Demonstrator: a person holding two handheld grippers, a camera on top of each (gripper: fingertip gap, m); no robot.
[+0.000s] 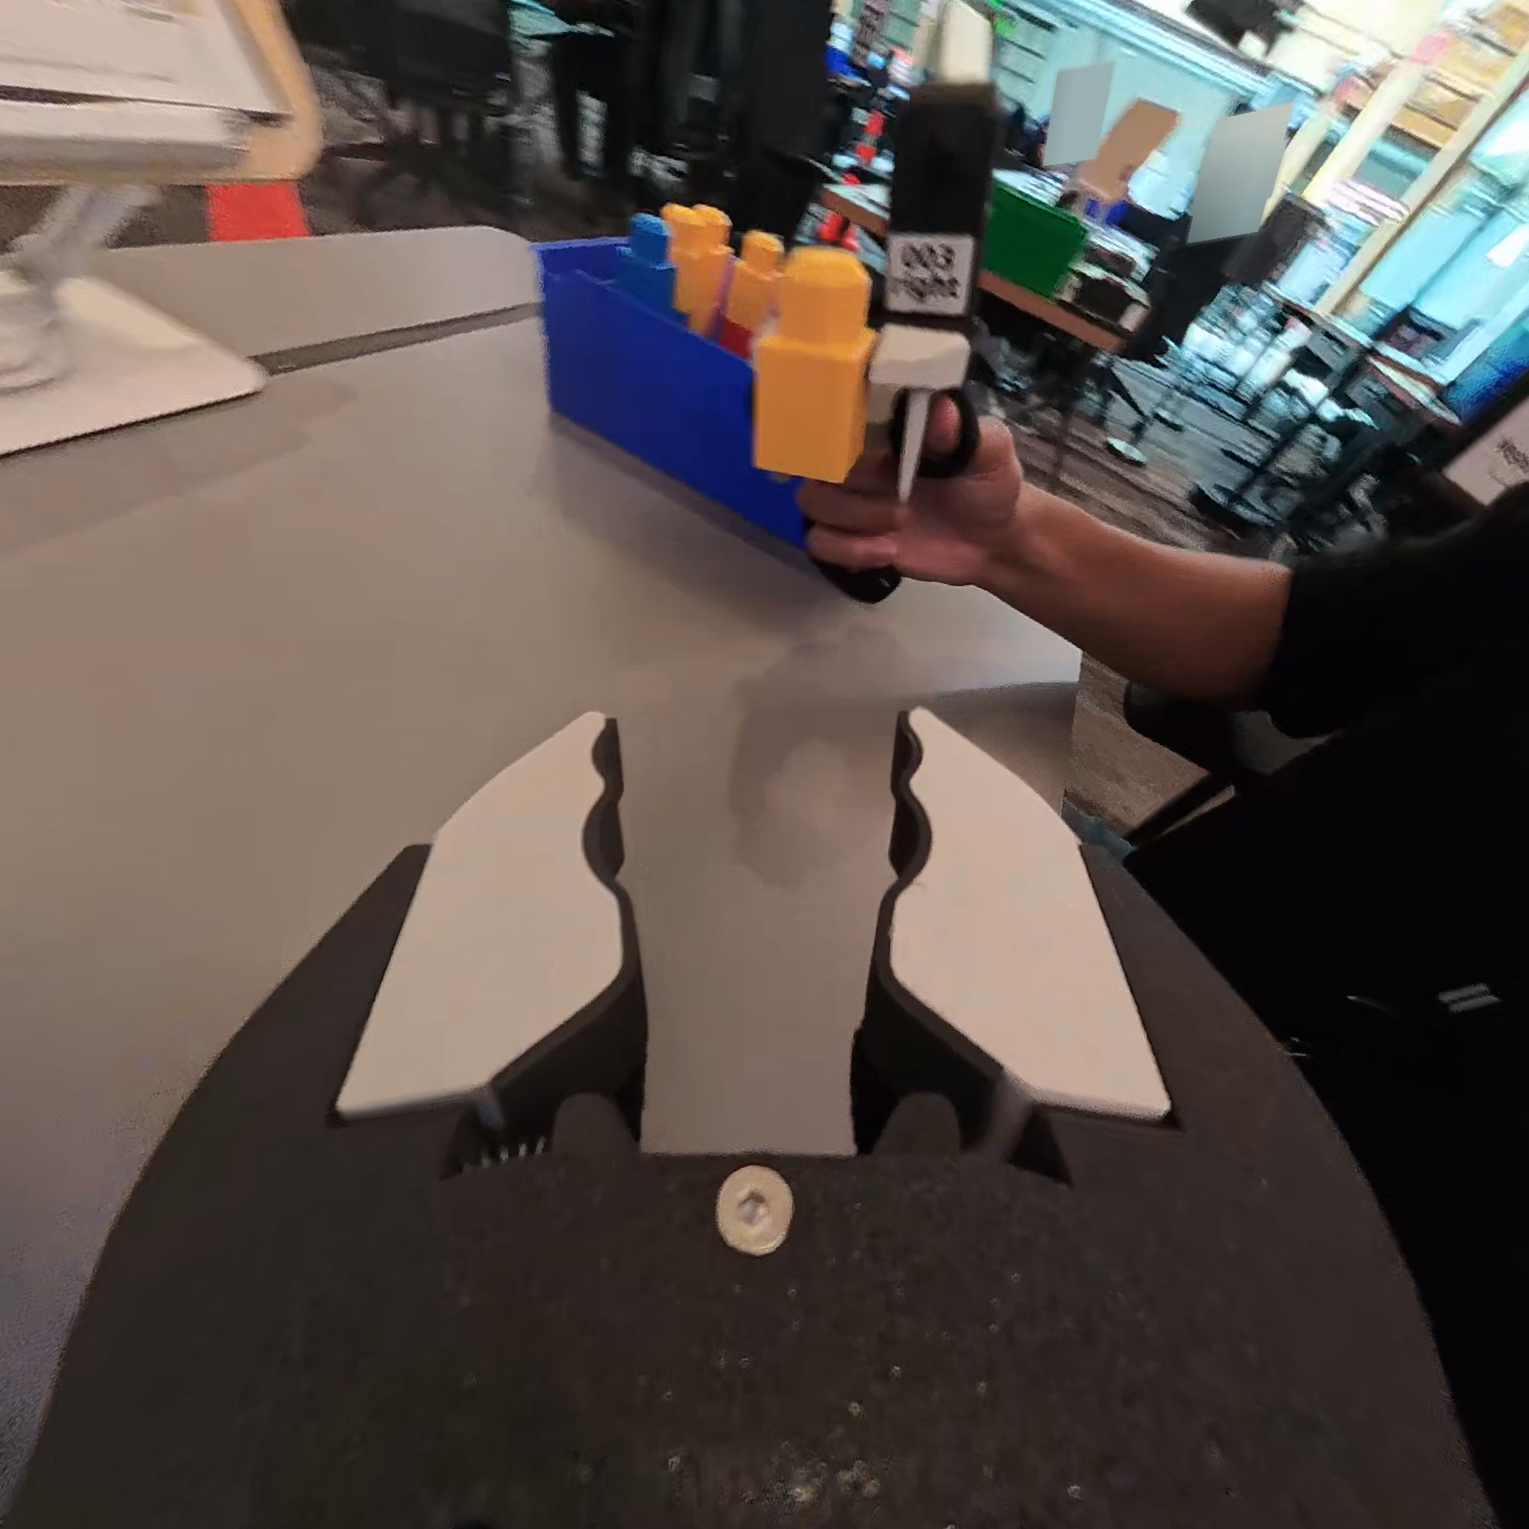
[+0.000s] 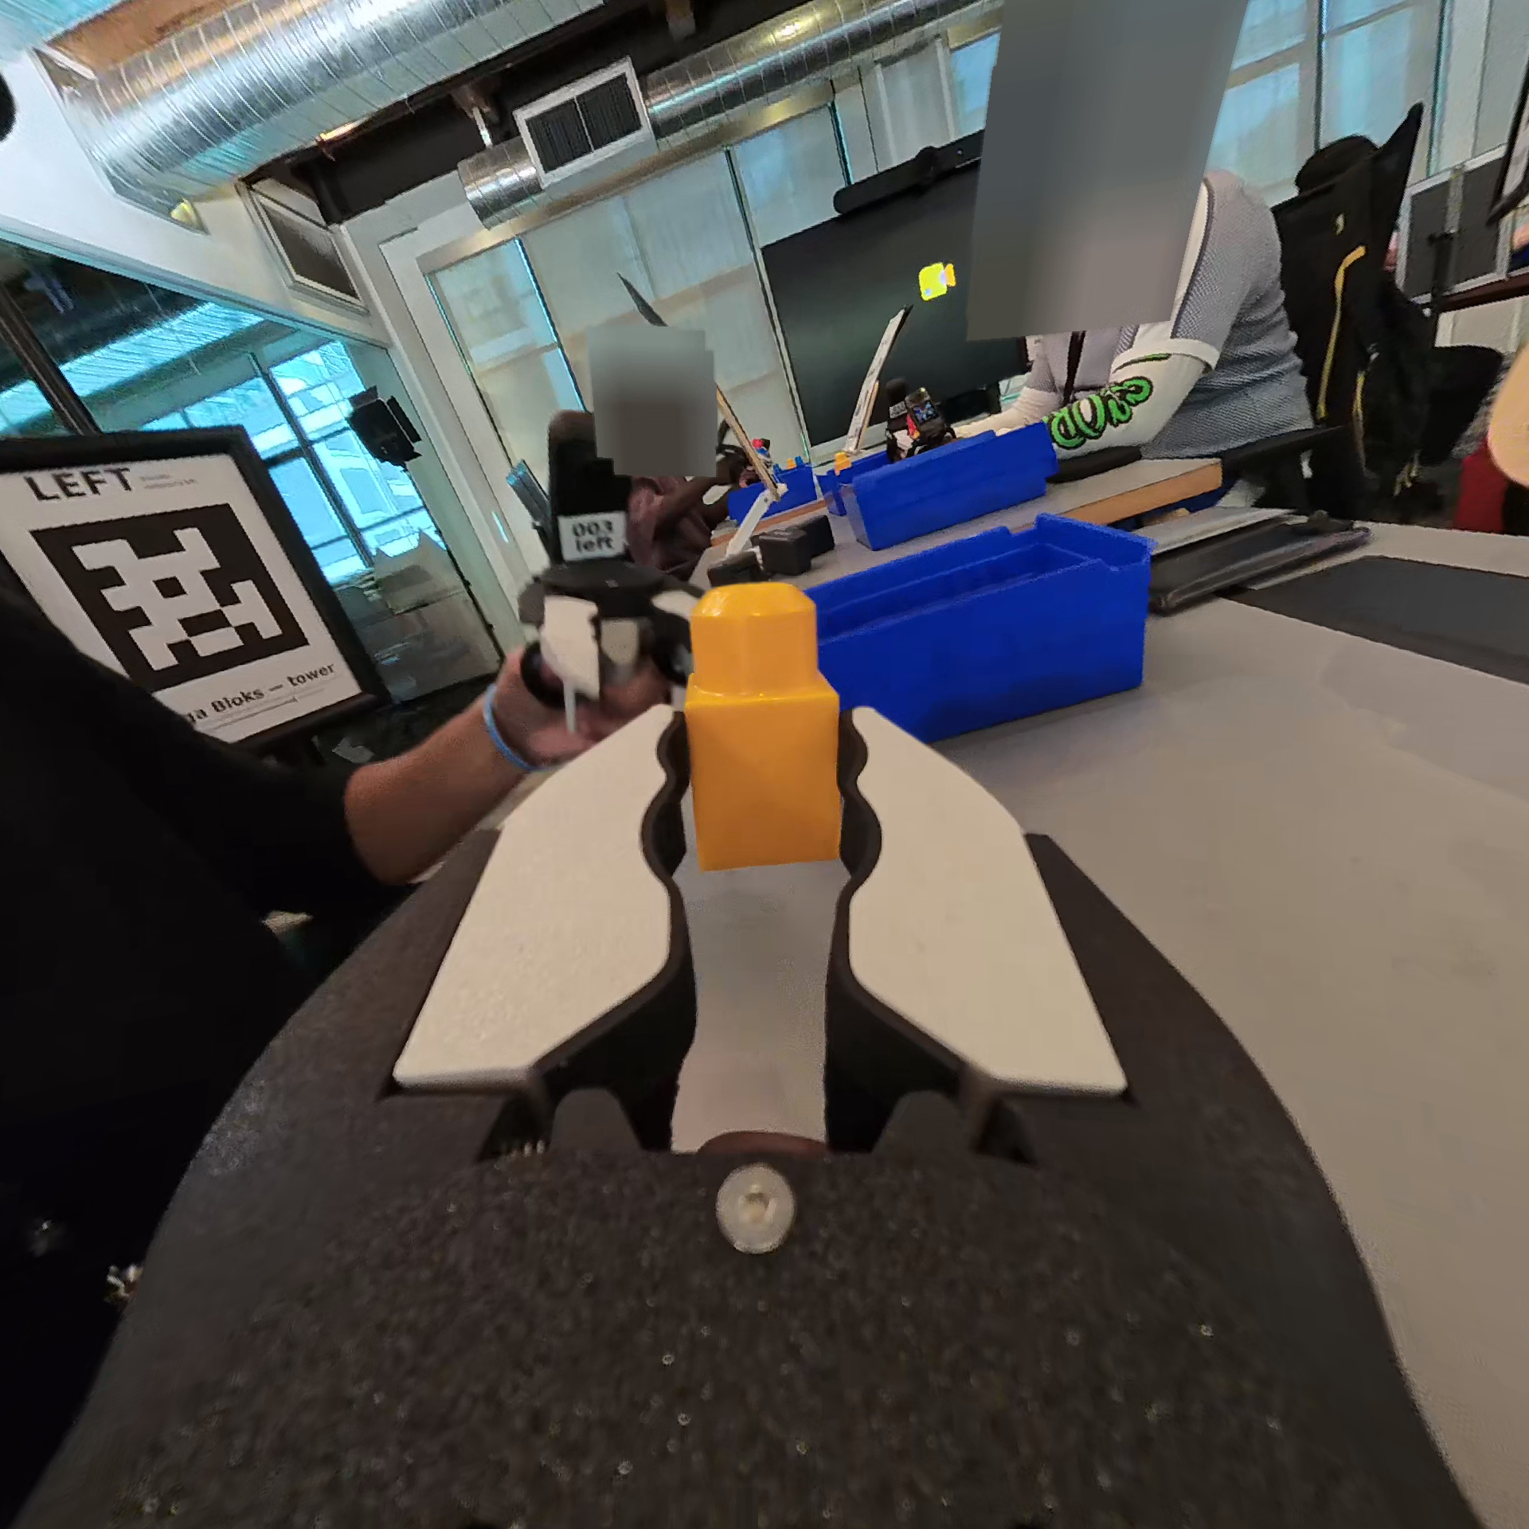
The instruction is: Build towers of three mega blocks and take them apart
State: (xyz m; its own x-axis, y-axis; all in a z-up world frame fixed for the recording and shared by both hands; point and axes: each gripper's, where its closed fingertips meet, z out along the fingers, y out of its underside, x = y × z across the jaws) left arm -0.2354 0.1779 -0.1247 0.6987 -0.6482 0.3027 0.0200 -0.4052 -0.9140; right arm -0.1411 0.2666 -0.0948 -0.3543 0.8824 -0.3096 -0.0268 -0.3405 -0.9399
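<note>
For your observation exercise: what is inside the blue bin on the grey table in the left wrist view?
Blocks stand in the bin: one blue, two orange, and some red. The bin's wall and the held orange block hide their bases and anything lower.

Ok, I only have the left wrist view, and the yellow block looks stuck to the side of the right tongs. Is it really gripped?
Observer: Yes. The right wrist view shows the right tongs pinching the yellow block on two opposite sides near their tips, stud up.
Operator: What's behind my left tongs? I can't see back there.
Observer: A framed black-and-white marker board stands behind the left tongs, off the table's edge.
Operator: Is there only the one blue bin around?
Observer: No, more blue bins sit on a farther table where other people are working.
</note>
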